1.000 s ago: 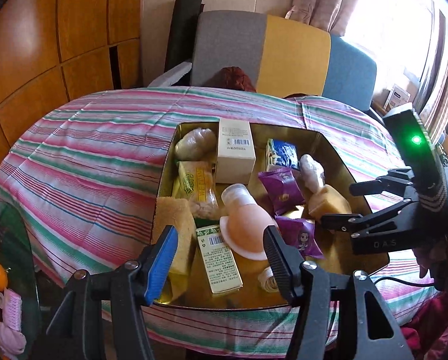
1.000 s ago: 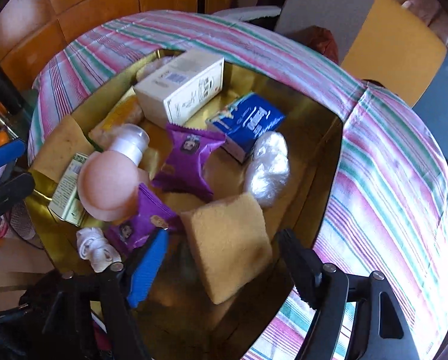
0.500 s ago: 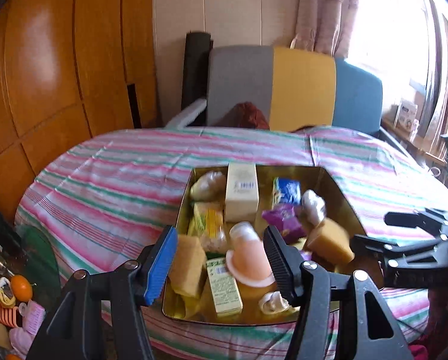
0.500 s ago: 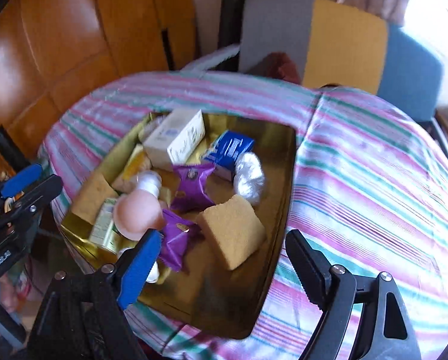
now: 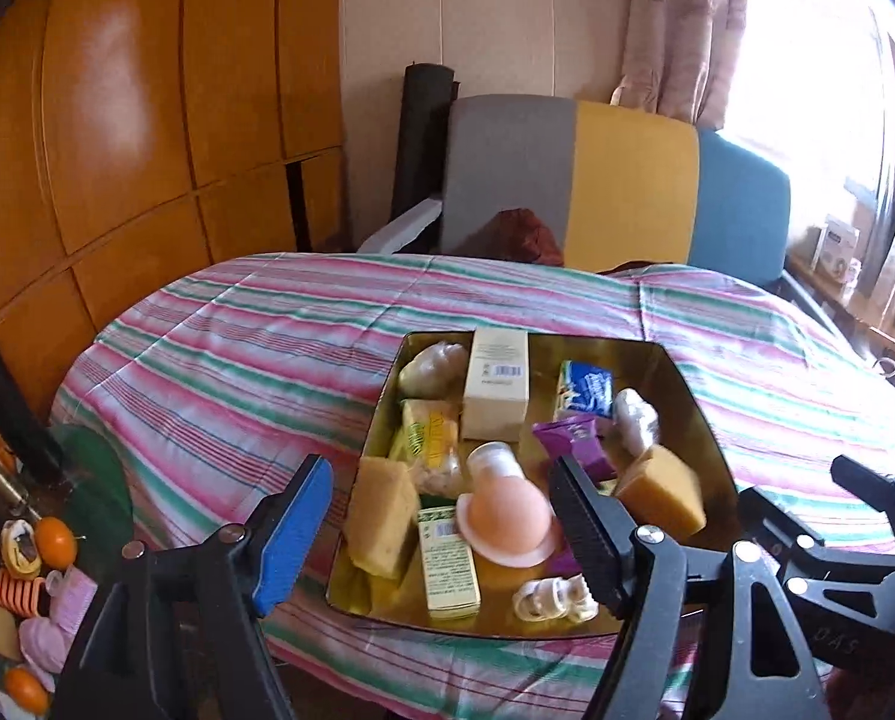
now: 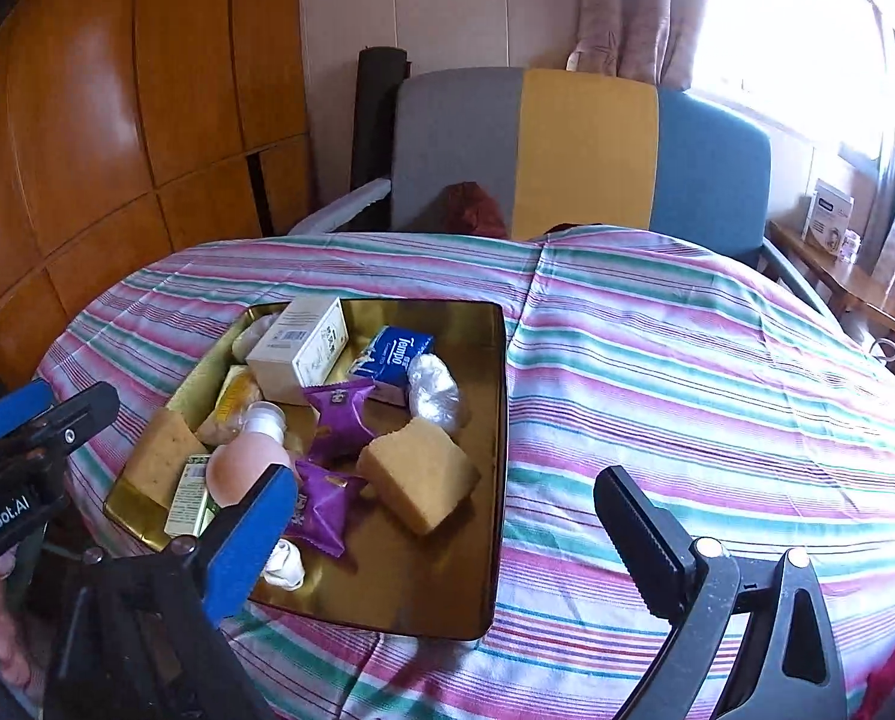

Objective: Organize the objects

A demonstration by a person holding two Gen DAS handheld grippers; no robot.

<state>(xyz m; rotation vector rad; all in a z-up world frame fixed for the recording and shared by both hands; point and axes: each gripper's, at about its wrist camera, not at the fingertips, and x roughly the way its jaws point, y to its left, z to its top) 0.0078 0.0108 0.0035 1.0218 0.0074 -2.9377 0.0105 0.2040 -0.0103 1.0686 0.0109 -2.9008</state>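
Observation:
A gold tray (image 5: 690, 387) (image 6: 500, 420) sits on the striped tablecloth and holds several items. Among them are a white box (image 5: 498, 387) (image 6: 300, 351), a blue tissue pack (image 6: 396, 360), purple snack packets (image 6: 336, 420), two yellow sponges (image 5: 663, 495) (image 5: 381, 516) and a pink cup (image 5: 510, 519). My left gripper (image 5: 438, 480) hovers above the tray's near edge, its jaws opening with nothing held. My right gripper (image 6: 441, 483) hangs over the tray's near right corner, jaws also opening and empty. Each gripper shows in the other's view, the right gripper (image 5: 855, 510) and the left gripper (image 6: 39, 420).
The round table (image 6: 687, 372) has bare striped cloth right of the tray. A grey, yellow and blue chair (image 5: 573, 180) stands behind it. Wooden panels (image 5: 117, 120) line the left wall. A low side table (image 5: 27, 546) with oranges and small items sits at the lower left.
Both grippers have drawn back and up from the tray, so more of the room shows. Their jaws stand wider than before. The right wrist view has rolled level.

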